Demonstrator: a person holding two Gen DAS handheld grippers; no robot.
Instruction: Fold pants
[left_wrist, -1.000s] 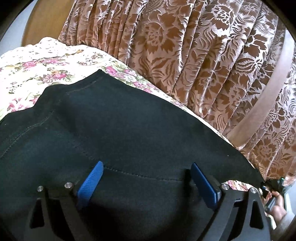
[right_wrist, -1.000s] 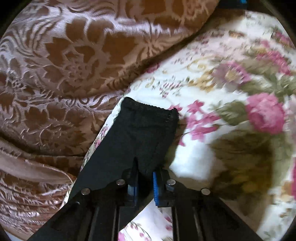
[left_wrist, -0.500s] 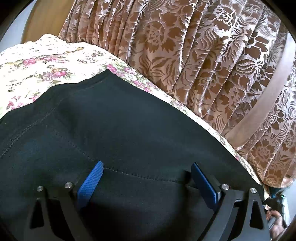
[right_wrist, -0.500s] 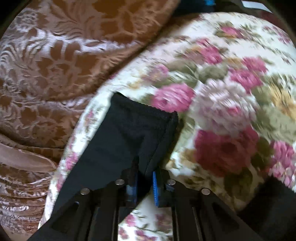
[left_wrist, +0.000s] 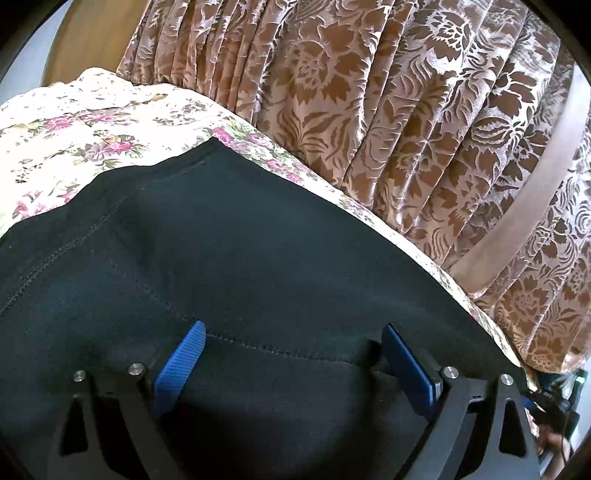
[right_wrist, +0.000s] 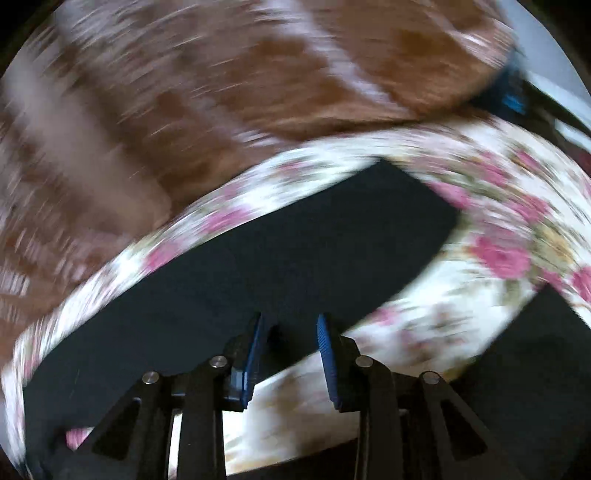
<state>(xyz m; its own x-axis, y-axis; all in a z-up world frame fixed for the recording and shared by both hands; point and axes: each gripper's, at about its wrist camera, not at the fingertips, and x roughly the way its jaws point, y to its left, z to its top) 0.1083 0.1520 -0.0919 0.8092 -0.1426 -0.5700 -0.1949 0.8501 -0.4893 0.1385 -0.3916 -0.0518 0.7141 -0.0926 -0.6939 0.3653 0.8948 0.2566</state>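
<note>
black cloth fills most of the left wrist view: the pants (left_wrist: 258, 266) lie spread on the flowered bedspread (left_wrist: 92, 136), their far edge running close along the bed's edge next to the brown patterned curtain (left_wrist: 406, 110). the left gripper (left_wrist: 291, 354) sits over the pants with its two blue pads wide apart; a stitched seam of the cloth runs between the pads, and the fabric passes under both fingers. whether the pads press on the cloth or only hang just above it cannot be told, and nothing is pinched between them.

in the right wrist view one pant leg (right_wrist: 295, 258) stretches as a dark band across the bedspread (right_wrist: 498, 240), from the lower left up to its square hem near the bed's far edge. the right gripper (right_wrist: 290, 350) has its blue pads parted by a moderate gap. the near edge of the leg lies right at the pad tips, yet no cloth is caught between them; pale bedspread shows in the gap lower down.

this right view is heavily smeared by motion, so the curtain (right_wrist: 221, 92) is only brown and pink streaks and the hem's stitching is unreadable. another dark patch at the lower right border is cut off by the lens edge.
</note>
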